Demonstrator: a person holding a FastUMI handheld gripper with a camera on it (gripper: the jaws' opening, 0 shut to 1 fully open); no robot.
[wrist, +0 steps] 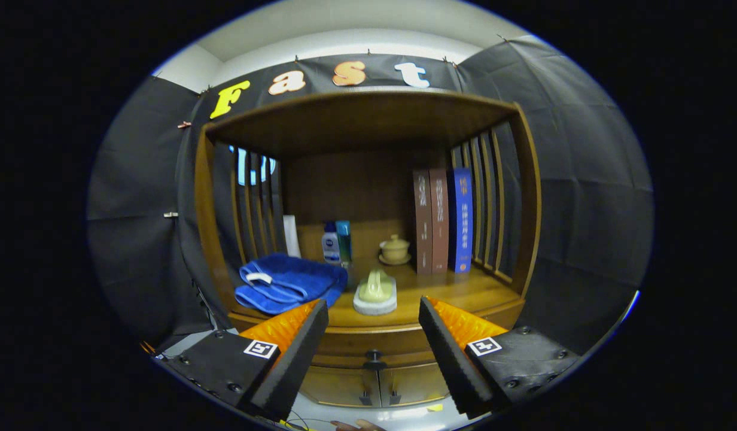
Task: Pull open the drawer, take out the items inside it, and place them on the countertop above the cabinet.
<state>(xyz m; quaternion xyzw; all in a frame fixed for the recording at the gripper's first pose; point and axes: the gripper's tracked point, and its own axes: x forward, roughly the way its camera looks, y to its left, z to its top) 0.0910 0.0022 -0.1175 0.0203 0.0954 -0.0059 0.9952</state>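
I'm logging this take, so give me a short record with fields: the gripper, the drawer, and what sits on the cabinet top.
hand-held gripper: open, fingers spread, holding nothing
small dark drawer knob: between the fingers, just ahead, untouched
wooden drawer front: appears closed
wooden countertop: beyond the fingers
folded blue towel: left part of the countertop
pale scrub brush with handle: centre front, right of the towel
two small bottles: behind the towel
lidded cream cup on saucer: centre back
three upright books, two brown and one blue: right back
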